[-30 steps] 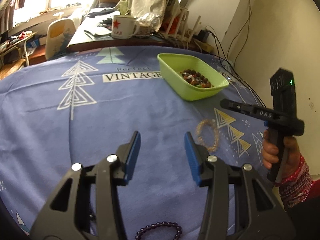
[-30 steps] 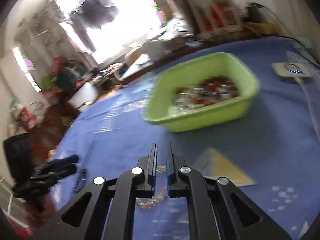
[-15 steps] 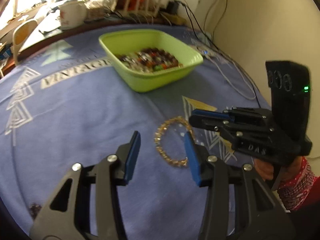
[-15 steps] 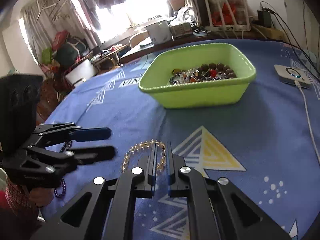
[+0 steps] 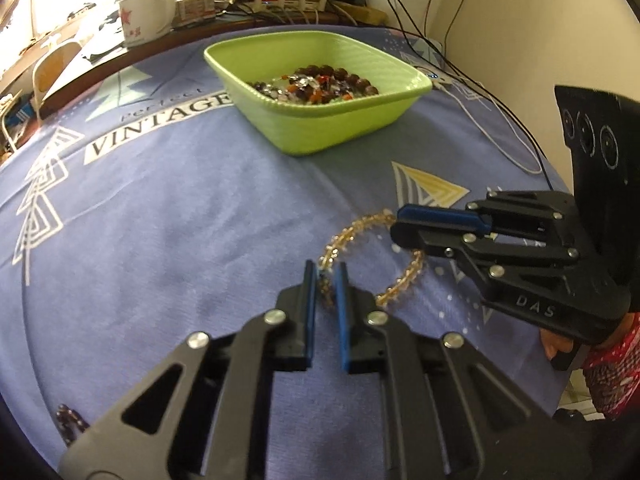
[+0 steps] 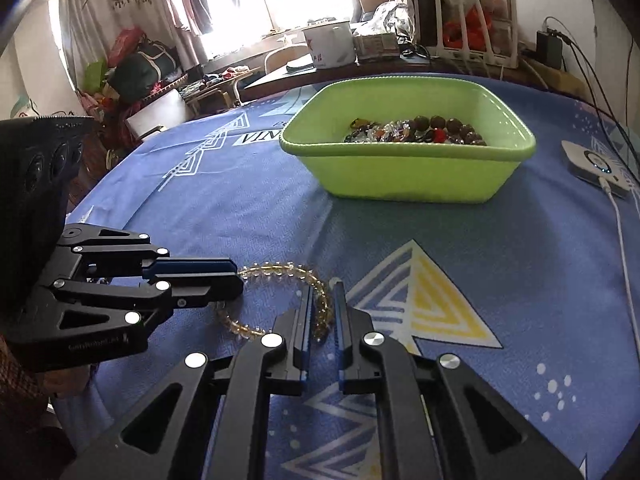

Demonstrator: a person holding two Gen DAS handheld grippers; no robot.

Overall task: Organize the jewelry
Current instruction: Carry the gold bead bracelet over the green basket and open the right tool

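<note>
Pinching opposite sides of one amber bracelet, both grippers meet low over the blue cloth. The left gripper has its fingers closed on the near-left arc of beads; the right gripper has its fingers drawn together on the other arc. The loop lies on the cloth, near the green tub but apart from it. Holding it at two points probably keeps the loop from sagging or tangling before it goes into the tub, which already holds mixed beads.

Only the left view shows a dark bead string at the cloth's near edge and a red sleeve behind the right gripper. Only the right view shows a white charger puck beside the tub.
</note>
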